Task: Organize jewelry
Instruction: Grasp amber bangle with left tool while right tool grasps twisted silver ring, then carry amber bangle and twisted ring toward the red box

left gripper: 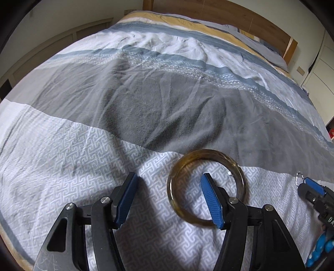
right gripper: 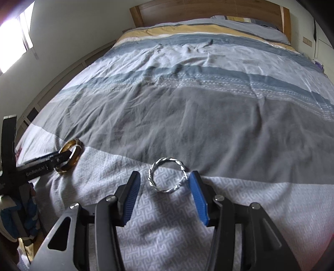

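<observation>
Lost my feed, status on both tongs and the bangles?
Left tongs open, one finger inside amber bangle. Right tongs open, near silver twisted bangle. Both bangles on bedspread. Nothing blocking.

Bed beyond amber bangle lies bare up to headboard; silver twisted bangle right of amber bangle, well apart.
</observation>
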The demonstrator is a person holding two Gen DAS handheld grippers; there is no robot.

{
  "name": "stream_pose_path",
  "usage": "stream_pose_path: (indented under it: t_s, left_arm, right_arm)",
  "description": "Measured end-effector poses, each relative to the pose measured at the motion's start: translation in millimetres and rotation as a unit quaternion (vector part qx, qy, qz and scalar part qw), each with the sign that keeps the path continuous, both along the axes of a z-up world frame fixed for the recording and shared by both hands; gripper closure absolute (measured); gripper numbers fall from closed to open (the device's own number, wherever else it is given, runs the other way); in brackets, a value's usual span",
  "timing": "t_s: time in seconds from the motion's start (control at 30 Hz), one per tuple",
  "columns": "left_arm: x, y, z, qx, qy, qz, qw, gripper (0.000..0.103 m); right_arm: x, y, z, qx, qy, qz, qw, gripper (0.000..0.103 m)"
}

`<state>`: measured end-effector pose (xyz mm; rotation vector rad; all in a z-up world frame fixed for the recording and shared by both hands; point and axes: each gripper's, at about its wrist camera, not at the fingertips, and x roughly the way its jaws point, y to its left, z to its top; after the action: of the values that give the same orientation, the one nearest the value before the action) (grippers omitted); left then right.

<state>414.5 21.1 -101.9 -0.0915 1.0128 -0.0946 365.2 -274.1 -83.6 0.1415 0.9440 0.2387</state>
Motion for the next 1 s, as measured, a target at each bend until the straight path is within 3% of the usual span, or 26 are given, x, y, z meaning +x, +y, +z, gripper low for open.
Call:
stream_pose_path:
  t_s: [0.1,0.17,0.23,0.3,0.6,1.0]
  left_arm:
    - [3,-4,-2,0.008,-0.001,-0.006,0.9999,0.05]
    - [1,-5,-2,0.009,-0.006,-0.008,0.9999,0.062]
    - [-2,-6,-1,0.013,-0.01,-0.01,0.9998,0.082]
    - [-6,-8,0,0.017,-0.013,-0.015,0.9997,0.092]
    - [-45,-23,20,0.054,-0.04,-0.041,0.9969,0.093]
    - [-135,-34,72,0.083,-0.068,-0.072,0.9916,0.094]
  right_arm:
    - [4,7,-7,-0.016,0.004,0.006,1.0,0.055]
    - [5,9,-11,-0.024,0.005,0.005,1.0,0.055]
    - [4,11,-13,-0.03,0.002,0.003,1.0,0.058]
    - [2,10,-12,-0.033,-0.001,0.0,0.999,0.063]
    - [-35,2,0,-0.013,-0.014,-0.009,1.0,0.064]
    - [-137,-7,68,0.003,-0.052,-0.012,0.999,0.064]
